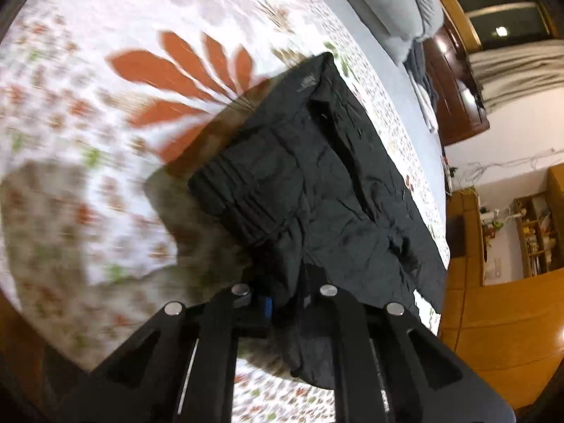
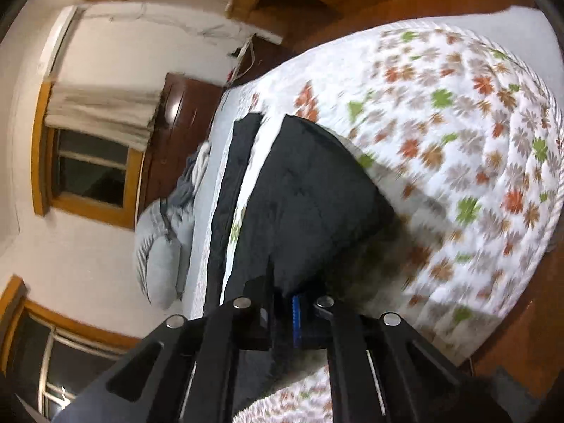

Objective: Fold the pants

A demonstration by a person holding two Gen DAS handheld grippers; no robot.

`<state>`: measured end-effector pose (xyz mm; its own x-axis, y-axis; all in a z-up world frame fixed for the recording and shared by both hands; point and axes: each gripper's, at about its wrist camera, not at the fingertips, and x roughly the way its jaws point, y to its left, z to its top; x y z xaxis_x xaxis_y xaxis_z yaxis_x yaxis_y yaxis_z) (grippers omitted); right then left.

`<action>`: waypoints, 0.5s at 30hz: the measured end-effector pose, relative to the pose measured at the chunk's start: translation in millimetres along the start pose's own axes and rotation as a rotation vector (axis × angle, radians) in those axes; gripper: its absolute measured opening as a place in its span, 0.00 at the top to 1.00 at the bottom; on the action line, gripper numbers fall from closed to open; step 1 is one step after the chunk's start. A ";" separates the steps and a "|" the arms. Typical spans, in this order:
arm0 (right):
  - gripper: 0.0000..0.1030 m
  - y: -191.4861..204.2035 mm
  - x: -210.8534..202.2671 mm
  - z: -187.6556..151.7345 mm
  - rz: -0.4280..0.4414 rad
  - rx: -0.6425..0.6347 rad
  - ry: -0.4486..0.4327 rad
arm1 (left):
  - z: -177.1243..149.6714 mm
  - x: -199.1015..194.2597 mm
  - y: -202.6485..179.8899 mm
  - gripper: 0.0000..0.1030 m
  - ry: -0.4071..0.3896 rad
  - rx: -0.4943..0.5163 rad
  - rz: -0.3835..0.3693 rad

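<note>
The black pants [image 1: 317, 183] lie spread on the flowered bedspread [image 1: 88, 70], near its edge. The left gripper [image 1: 282, 303] pinches a lifted fold of them; the right gripper [image 2: 282, 312] clamps another raised edge. Grey pillows [image 2: 158, 246] sit far behind.

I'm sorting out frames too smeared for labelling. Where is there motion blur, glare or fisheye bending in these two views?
Left wrist view: the floral bedspread is streaked with motion blur, while the black pants in the left tool stay fairly sharp; a lamp glares in the window. Right wrist view: the bedspread is smeared at lower right, the window frame bows from the fisheye, and the right tool looks crisp.
</note>
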<state>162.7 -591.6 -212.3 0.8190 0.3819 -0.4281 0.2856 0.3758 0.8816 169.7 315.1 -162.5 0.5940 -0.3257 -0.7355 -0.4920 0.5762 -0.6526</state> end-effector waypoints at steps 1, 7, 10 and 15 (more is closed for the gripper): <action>0.93 3.2 2.3 -4.9 -0.007 -0.014 0.016 | 0.8 -9.1 7.6 0.93 -0.004 -0.005 0.016; 0.93 4.8 30.7 -44.0 -0.092 -0.069 0.112 | 0.6 -30.6 67.6 0.91 -0.009 -0.062 0.065; 0.92 3.7 38.5 -45.8 -0.145 -0.095 0.124 | -0.1 -27.5 74.9 0.85 -0.014 -0.049 0.041; 0.55 39.4 29.9 -41.1 -0.252 -0.195 0.130 | 0.6 -59.2 69.7 0.28 -0.054 0.012 0.078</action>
<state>177.9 -530.7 -198.5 0.6608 0.3565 -0.6605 0.3601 0.6215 0.6958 100.6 375.0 -164.3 0.5878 -0.2383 -0.7731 -0.5307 0.6078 -0.5908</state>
